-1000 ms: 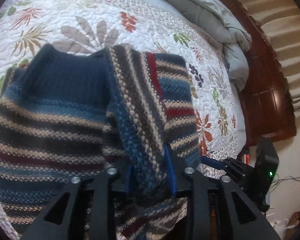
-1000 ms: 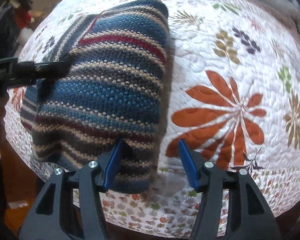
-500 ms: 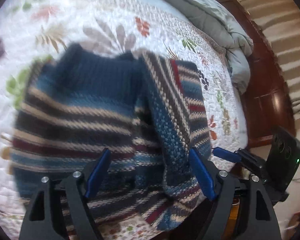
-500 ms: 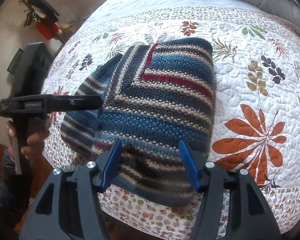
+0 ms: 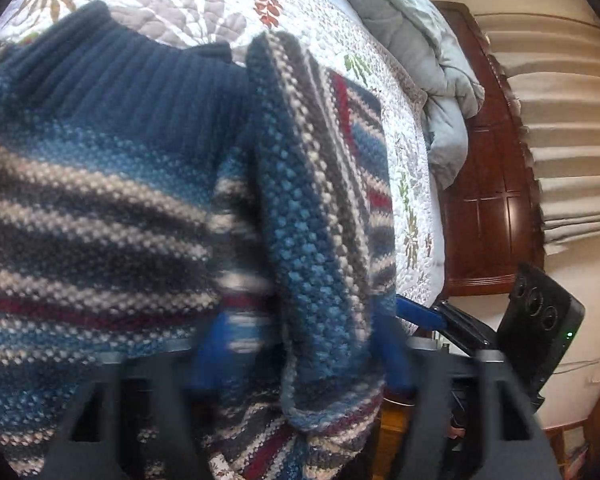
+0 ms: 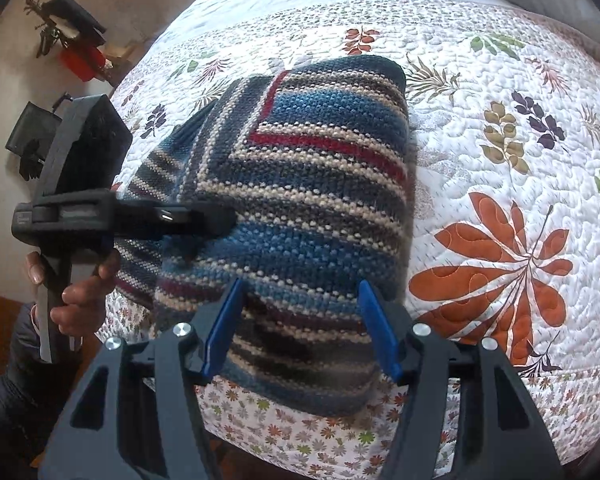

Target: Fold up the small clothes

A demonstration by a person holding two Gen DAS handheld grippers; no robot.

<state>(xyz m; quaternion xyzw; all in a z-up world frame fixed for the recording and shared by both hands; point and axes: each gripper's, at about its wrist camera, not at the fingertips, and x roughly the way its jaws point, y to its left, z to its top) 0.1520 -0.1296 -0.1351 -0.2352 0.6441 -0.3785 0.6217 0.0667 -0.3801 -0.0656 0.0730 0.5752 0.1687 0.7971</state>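
Observation:
A striped knit sweater (image 5: 100, 200) in blue, cream, grey and red lies folded on the floral quilt (image 6: 500, 128). One sleeve (image 5: 320, 220) is folded over its body. My left gripper (image 5: 300, 360) is low over the sweater's near edge. Its blurred jaws are closing and still stand wide, with the sleeve fold between them. In the right wrist view the left gripper (image 6: 216, 220) reaches in from the left onto the sweater (image 6: 320, 200). My right gripper (image 6: 300, 328) hovers open above the sweater's near hem and holds nothing.
A grey duvet (image 5: 432, 80) is bunched along the far side of the bed by a dark wooden bed frame (image 5: 488, 208). A hand (image 6: 80, 292) holds the left gripper's handle beyond the bed's left edge. Bare quilt spreads to the right of the sweater.
The left gripper let go of the sleeve, opened wide, then sank closer to the sweater with its jaws around the fold. The right gripper drew back, so more of the sweater shows.

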